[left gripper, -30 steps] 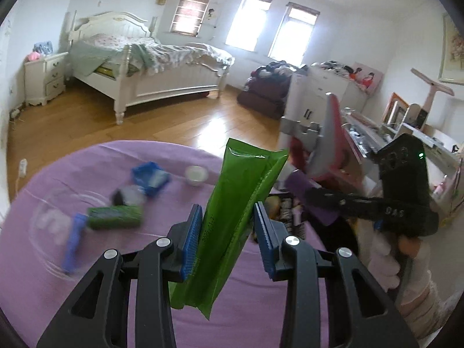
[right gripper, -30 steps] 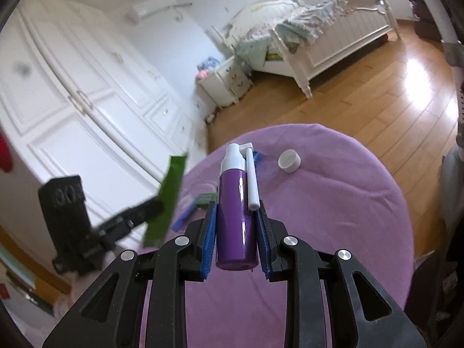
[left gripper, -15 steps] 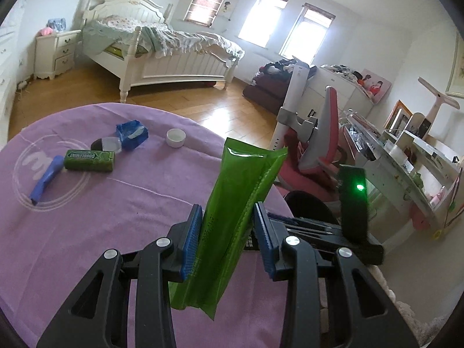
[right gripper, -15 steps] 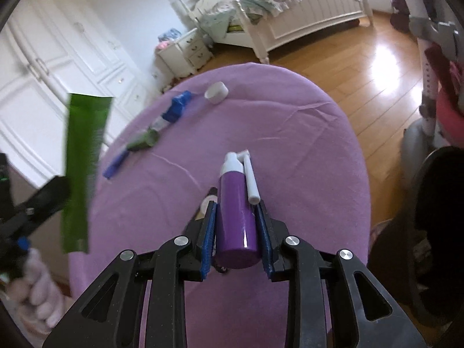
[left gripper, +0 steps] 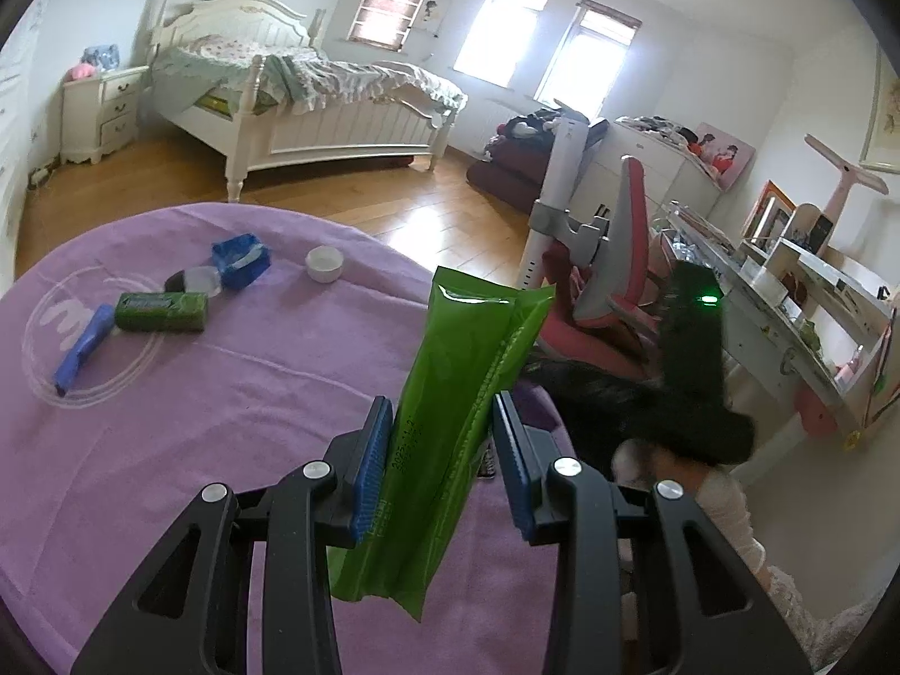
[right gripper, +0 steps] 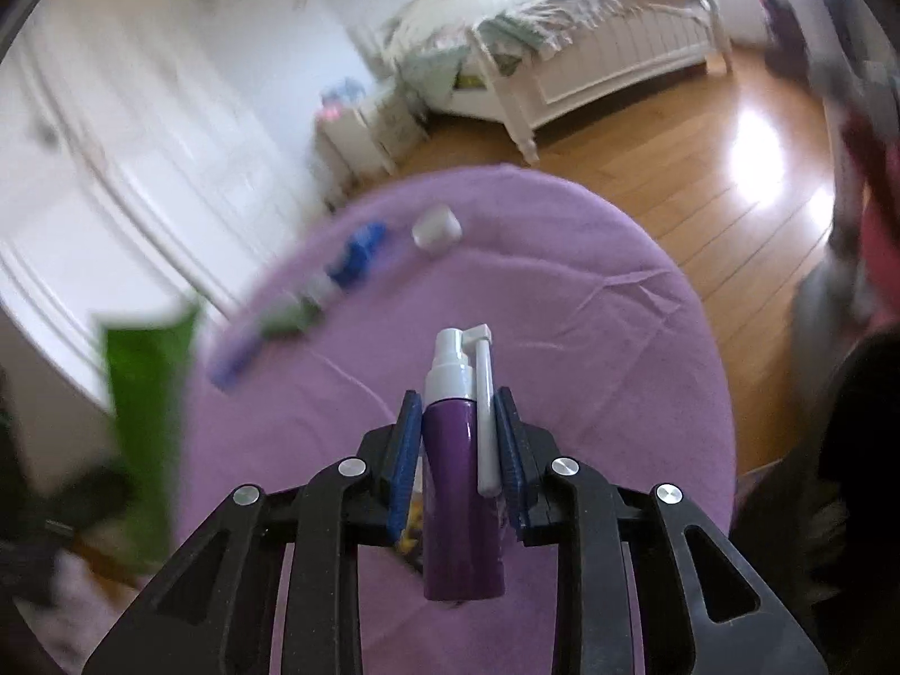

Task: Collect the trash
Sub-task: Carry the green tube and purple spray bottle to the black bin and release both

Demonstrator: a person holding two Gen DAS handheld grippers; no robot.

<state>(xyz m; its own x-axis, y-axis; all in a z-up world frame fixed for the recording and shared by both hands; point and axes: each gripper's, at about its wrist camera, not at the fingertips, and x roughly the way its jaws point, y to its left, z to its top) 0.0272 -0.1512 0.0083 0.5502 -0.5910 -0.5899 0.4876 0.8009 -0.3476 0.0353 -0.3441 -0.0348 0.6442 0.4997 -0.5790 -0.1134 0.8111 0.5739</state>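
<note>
My left gripper (left gripper: 441, 410) is shut on a long green pouch (left gripper: 478, 326), held upright above the purple tablecloth (left gripper: 225, 394). The right gripper (right gripper: 457, 402) has a purple spray bottle (right gripper: 455, 495) with a white nozzle between its blue pads, which press on it as the jaws close. From the left wrist view the right gripper's black body (left gripper: 686, 371) sits low, just off the table's right edge. On the cloth's far left lie a green packet (left gripper: 160, 311), a blue wrapper (left gripper: 81, 351), a blue crumpled packet (left gripper: 241, 260) and a white cap (left gripper: 324, 263).
A white bed (left gripper: 315, 112) and nightstand (left gripper: 101, 112) stand beyond the table on the wooden floor. A pink chair (left gripper: 613, 281) and a cluttered desk (left gripper: 787, 309) are to the right. A dark blurred shape (right gripper: 855, 450) sits off the table's right edge.
The right gripper has come down beside the table with the purple bottle still in it. My left gripper has shifted sideways over the cloth, keeping the green pouch.
</note>
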